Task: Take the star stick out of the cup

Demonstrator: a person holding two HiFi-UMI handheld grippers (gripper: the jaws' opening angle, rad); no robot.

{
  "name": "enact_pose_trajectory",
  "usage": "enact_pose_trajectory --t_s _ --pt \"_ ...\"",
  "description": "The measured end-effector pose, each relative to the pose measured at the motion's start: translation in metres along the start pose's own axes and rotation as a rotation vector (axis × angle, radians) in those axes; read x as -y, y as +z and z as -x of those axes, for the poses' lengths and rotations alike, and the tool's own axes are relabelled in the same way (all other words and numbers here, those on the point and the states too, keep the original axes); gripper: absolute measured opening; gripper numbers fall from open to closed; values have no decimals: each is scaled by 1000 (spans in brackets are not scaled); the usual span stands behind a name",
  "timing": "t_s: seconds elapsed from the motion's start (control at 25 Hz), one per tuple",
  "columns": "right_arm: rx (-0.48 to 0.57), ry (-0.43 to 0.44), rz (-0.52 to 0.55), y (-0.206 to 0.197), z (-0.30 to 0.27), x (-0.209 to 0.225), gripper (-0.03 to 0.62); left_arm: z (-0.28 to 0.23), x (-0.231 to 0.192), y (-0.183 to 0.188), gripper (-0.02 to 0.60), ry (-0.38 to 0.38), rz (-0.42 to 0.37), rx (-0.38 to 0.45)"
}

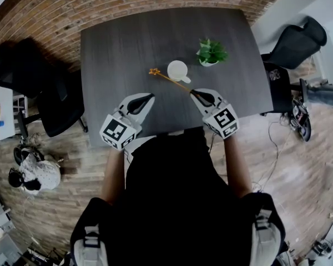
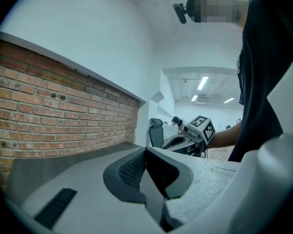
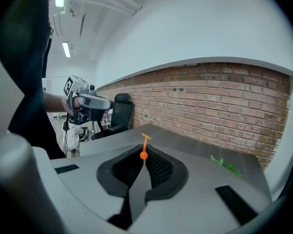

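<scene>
A white cup [image 1: 177, 70] stands on the dark table [image 1: 116, 49], with its mouth facing up. The star stick [image 1: 169, 80] is a thin orange rod with a gold star [image 1: 154, 71] at its far end. It runs outside the cup, past the cup's near left side. My right gripper [image 1: 193, 93] is shut on its near end. In the right gripper view the stick [image 3: 145, 143] pokes up from between the closed jaws of that gripper [image 3: 143, 156]. My left gripper [image 1: 149, 97] hovers left of it, shut and empty [image 2: 145, 152].
A small potted plant [image 1: 211, 52] stands right of the cup, and its leaves [image 3: 225, 165] show in the right gripper view. A brick wall [image 1: 100, 4] borders the table's far side. Black office chairs [image 1: 44, 93] stand at the left and at the right [image 1: 297, 40].
</scene>
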State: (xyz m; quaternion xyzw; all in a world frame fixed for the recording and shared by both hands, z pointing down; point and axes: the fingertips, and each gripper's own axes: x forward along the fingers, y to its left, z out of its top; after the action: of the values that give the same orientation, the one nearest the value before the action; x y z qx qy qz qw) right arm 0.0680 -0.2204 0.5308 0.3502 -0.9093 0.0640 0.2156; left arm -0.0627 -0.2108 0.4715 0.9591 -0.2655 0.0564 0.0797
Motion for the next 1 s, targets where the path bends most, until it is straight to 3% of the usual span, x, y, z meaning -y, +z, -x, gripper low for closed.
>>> enact_pose_trajectory --t_s 0.4,1.0 --pt "47 22 -4 15 10 -18 14 7 -3 -7 2 -7 -6 -14" --pt "72 -20 -11 15 20 -15 14 2 -9 -8 2 -31 -5 -26"
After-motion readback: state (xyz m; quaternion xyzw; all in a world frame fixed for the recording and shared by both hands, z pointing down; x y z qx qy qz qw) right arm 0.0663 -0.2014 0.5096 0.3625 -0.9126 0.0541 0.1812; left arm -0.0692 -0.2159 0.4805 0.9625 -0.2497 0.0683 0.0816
